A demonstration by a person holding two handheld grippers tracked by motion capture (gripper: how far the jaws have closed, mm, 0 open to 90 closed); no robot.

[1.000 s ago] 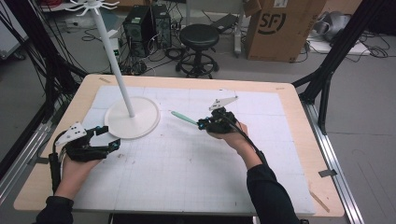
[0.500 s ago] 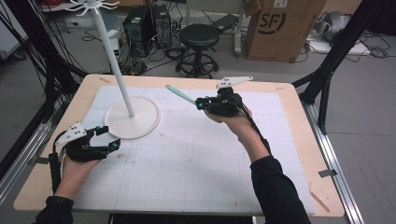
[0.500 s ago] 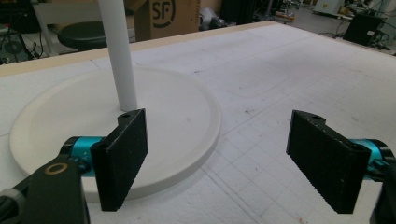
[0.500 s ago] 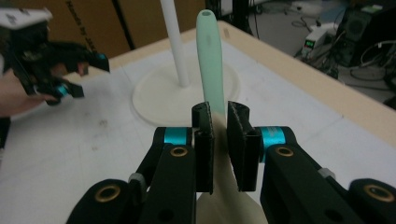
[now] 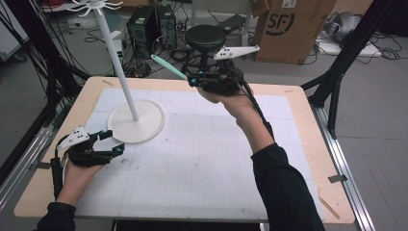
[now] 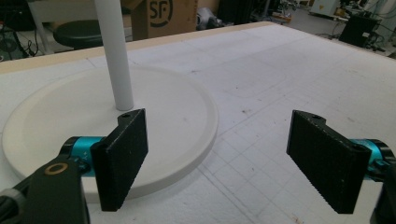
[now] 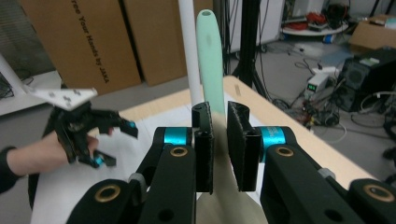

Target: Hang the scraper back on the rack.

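The right gripper is clamping a long mint-green plastic handle, the white stand's pole standing just beyond its tip.

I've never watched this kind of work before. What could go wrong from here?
The right gripper pinches the mint green utensil only at one end, so it might swivel or slip out. Its long free end points toward the white pole and could knock it. The left gripper, open by the round base, isn't holding it steady.
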